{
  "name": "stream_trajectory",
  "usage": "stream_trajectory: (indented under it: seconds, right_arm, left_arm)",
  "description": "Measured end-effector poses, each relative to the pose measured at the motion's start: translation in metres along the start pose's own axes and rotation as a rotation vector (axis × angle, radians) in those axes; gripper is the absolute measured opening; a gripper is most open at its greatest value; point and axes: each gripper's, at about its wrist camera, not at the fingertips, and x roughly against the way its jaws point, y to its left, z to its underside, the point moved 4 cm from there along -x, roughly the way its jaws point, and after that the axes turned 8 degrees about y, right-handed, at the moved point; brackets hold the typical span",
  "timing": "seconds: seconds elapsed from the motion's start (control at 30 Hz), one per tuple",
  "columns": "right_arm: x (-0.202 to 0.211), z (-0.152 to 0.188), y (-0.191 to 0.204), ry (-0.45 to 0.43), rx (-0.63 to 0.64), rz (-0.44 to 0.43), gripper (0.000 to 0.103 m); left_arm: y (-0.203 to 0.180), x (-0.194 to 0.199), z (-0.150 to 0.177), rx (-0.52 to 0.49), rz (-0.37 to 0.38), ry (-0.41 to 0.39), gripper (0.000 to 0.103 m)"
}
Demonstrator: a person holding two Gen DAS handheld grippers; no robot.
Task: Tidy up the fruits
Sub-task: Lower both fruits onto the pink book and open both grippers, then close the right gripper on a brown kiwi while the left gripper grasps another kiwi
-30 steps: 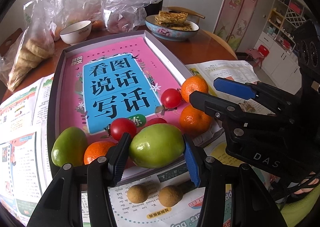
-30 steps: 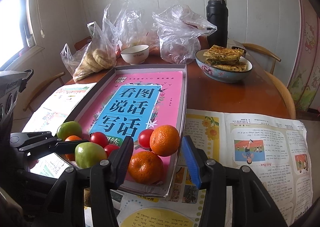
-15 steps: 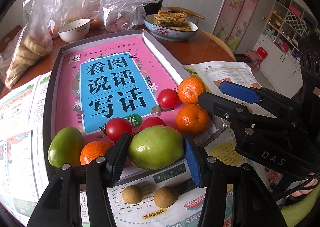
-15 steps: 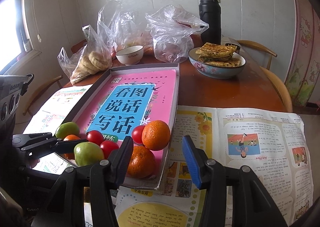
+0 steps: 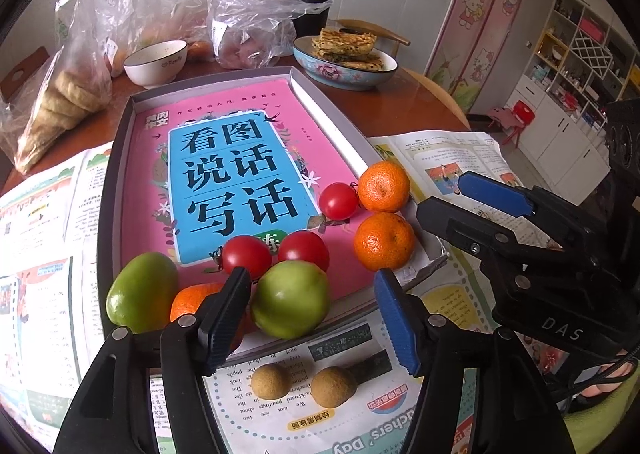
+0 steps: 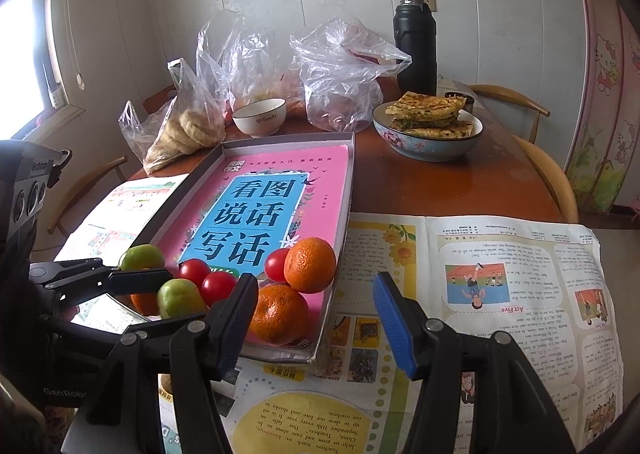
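Note:
A grey box tray [image 5: 116, 158] with a pink book inside holds fruit at its near end: two green fruits [image 5: 291, 299] [image 5: 141, 292], three oranges [image 5: 383, 240] [image 5: 383, 186] [image 5: 192, 300] and three red tomatoes [image 5: 338, 200]. My left gripper [image 5: 312, 318] is open, its jaws wide of the nearer green fruit and not touching it. Two brown longans [image 5: 334, 386] lie on the newspaper below it. My right gripper [image 6: 316, 318] is open and empty, just right of the near orange [image 6: 278, 314]; the tray [image 6: 344, 214] lies ahead-left.
Open newspapers [image 6: 500, 274] cover the near table. At the back stand a bowl of flatbreads [image 6: 428, 134], a white bowl [image 6: 260, 120], a black flask [image 6: 414, 42] and several plastic bags [image 6: 340, 78]. Wooden chairs [image 6: 544, 158] stand to the right.
My left gripper has opened and let go of the green fruit, which now rests in the tray. My right gripper has drawn back and to the right, off the near orange.

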Motion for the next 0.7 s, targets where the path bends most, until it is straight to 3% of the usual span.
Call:
stream_trajectory:
  seconds: [0.7]
  right_arm:
    - [0.023,0.012,0.024,-0.025,0.051,-0.022,0.062]
  left_arm:
    - [0.026,0.049,0.016,0.058,-0.029,-0.094,0.073]
